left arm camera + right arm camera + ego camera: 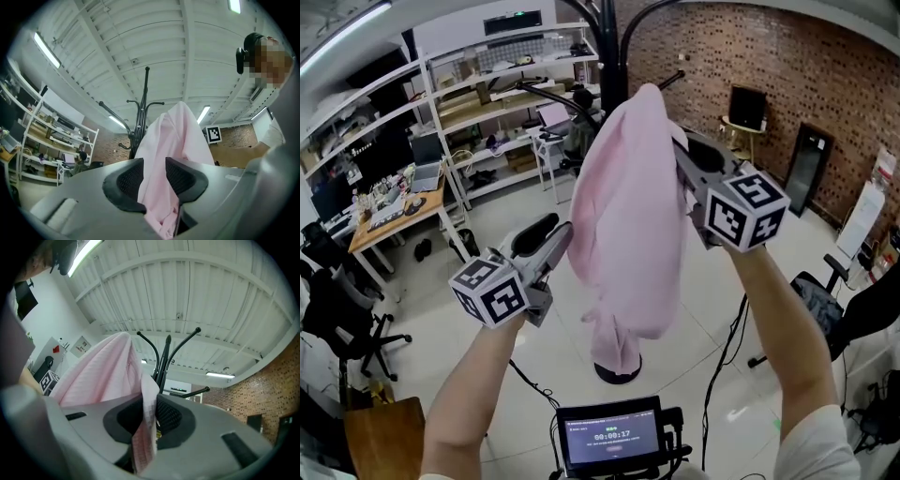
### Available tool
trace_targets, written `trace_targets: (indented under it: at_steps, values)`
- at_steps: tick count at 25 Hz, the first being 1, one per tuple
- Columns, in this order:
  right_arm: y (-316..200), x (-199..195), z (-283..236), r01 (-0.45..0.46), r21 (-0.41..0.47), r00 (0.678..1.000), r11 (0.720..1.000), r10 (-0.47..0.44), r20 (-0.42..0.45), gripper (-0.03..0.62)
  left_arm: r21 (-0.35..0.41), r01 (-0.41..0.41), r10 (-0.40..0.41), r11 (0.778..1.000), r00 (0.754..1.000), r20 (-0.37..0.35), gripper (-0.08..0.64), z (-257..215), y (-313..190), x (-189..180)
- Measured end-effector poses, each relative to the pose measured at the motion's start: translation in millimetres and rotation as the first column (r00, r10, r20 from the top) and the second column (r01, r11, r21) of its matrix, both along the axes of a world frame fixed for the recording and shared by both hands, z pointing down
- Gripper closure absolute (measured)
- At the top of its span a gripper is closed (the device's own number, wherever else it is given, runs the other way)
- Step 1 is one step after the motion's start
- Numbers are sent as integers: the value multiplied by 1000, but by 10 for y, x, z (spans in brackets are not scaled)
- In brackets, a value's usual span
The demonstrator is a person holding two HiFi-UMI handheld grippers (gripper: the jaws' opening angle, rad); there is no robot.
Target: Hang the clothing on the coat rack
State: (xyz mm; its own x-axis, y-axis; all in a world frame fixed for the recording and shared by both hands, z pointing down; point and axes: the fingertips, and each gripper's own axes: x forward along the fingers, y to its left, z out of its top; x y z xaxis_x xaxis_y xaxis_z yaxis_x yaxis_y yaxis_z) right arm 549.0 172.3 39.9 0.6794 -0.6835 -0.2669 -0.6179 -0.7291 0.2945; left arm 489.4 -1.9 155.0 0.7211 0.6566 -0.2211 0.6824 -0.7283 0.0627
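A pale pink garment [628, 216] hangs in front of the black coat rack [614, 47], its top up among the rack's curved arms and its hem near the round base [617, 373]. My left gripper [565, 240] is at the garment's lower left side. In the left gripper view the jaws [154, 180] stand apart with a loose fold of the pink cloth [173, 136] between them. My right gripper [684, 161] is at the upper right side. Its jaws [149, 418] are slightly parted, and an edge of the cloth [103, 371] lies by one pad with a dark gap beside it.
White shelving [487, 84] and a wooden desk [394, 216] stand at the back left, with an office chair [337, 309] nearer. A brick wall [787, 56] runs along the right, and another chair [825, 300] stands before it. A small screen [611, 436] sits at the bottom edge.
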Motion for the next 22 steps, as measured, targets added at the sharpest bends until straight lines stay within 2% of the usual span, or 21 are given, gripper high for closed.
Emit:
trace_targets:
  at_steps: [2,13,22]
  values:
    - [40,-23,19,5,19,1000,1000,-5,1,472,-9,-8,8,1000,1000,0,405,27,33,-67]
    - [169,-91,167,-11,34,1000,999,10,16,472,-31,-29,30,999,999,18,407,206,161,-265]
    - [370,-105,477,-30,52,997,998,26,78,472,-47,-18,20,999,999,29,426,296,202,-342]
